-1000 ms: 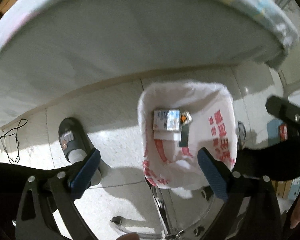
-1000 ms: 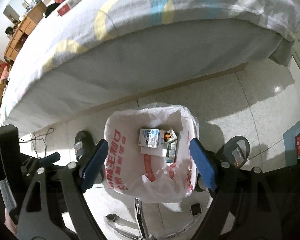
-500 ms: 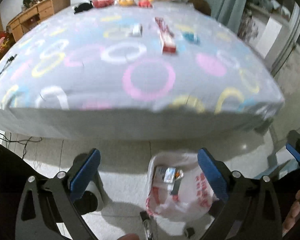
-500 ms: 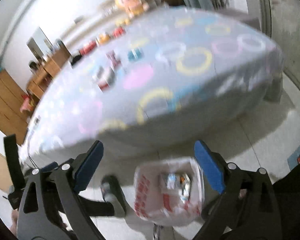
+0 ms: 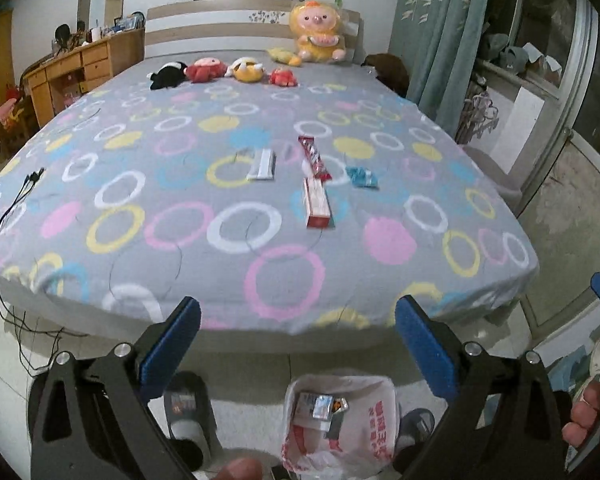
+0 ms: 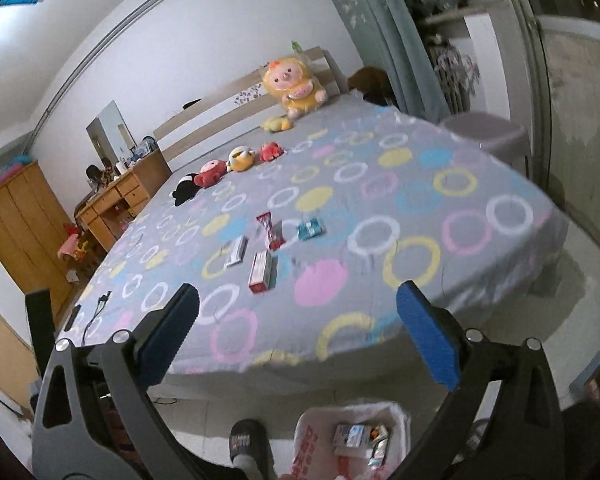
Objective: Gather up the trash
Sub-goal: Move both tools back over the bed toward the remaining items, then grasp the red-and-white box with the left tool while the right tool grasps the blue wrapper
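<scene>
You have swung both cameras up from the trash bag [image 5: 340, 420] to the bed [image 5: 260, 280], so the drop looks finished and the next pick is ahead of you. Your left gripper [image 5: 296, 344] and right gripper [image 6: 296, 332] both fill the bottom of their frames with blue-padded fingers [image 5: 172, 344] spread wide and nothing between them. The bag sits on the floor at bottom centre, open, with a few cartons and wrappers inside, a slipper [image 5: 188, 408] just beside it. Past the bed's near edge, mid-frame, four pieces remain on the ringed sheet: a red-and-white box [image 5: 318, 204], a red wrapper [image 5: 314, 156] just beyond it, a white packet [image 5: 262, 165] to its left and a blue wrapper [image 5: 362, 178] to its right. Further back, plush toys [image 5: 224, 72] line the headboard; a wooden desk [image 5: 84, 68] stands upper left, curtains [image 5: 432, 40] upper right.
</scene>
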